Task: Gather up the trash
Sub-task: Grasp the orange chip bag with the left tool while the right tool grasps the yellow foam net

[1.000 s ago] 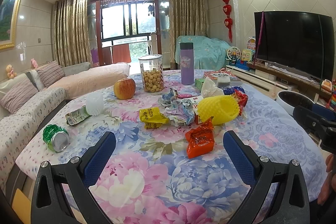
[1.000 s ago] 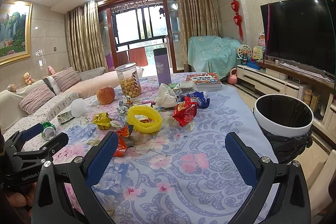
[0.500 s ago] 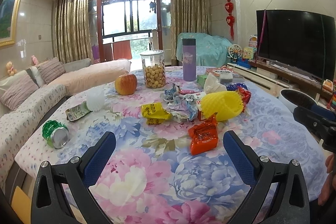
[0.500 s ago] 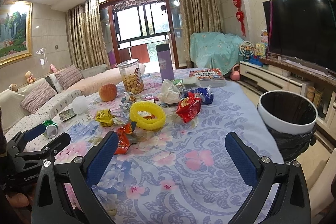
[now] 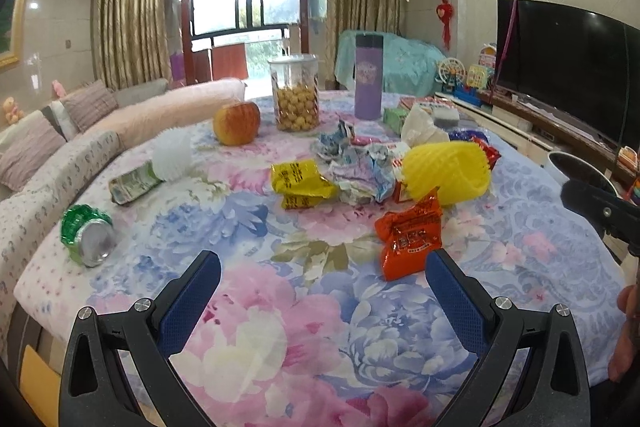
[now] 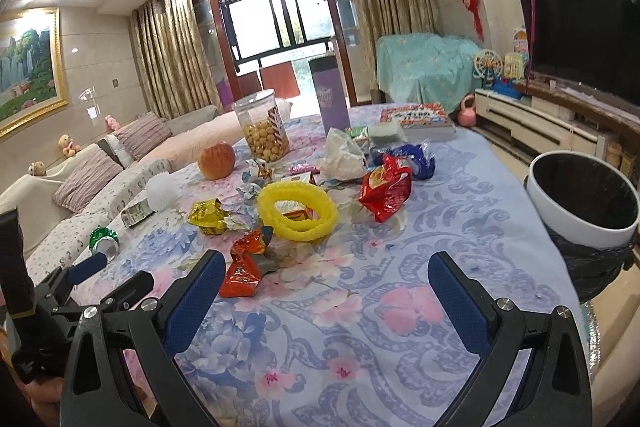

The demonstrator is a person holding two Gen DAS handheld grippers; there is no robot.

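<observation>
moved: both grippers nearer the orange wrapper (image 5: 410, 239)
left gripper (image 5: 323, 301): fingers apart, empty
right gripper (image 6: 326, 301): fingers apart, empty
bin (image 6: 582, 223): right of table (image 6: 440, 219)

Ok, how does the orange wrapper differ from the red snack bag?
The orange wrapper lies nearest the grippers, flat and twisted at one end; the red snack bag sits farther back, puffed and crumpled. The orange wrapper is in front of the yellow foam net, the red snack bag to its right. Both are loose and ungripped.

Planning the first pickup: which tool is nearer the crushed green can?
Left. The left tool is open just right of the green can; the right tool sits farther right.
</observation>
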